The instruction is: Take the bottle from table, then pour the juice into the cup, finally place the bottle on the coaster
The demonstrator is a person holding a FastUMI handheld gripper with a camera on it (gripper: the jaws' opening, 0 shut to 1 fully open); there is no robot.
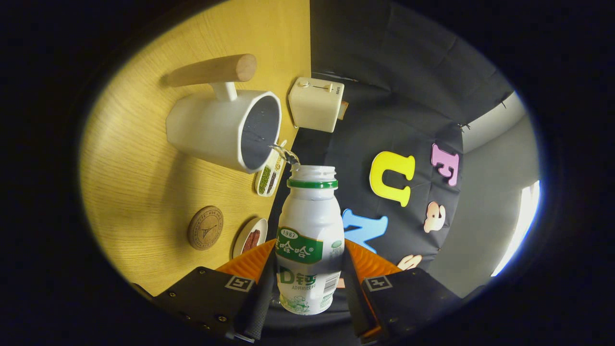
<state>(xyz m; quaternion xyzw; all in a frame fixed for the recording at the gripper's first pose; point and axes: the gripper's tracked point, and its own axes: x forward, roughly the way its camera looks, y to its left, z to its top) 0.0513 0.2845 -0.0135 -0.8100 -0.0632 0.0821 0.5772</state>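
White bottle (310, 240), clamped in hand-held gripper (307, 269), pours into cup (223, 127) beside toaster (316, 103)

White bottle (310, 240) (green collar), white cup (216, 127), orange tool (310, 269) fingers.

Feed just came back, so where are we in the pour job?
Done: the bottle is off the table, with the gripper shut on it, both fingers pressing its sides. In hand: it is tipped toward the cup, and a thin stream leaves its mouth into the cup. Left: finish pouring, then set the bottle on the coaster, which is bare.
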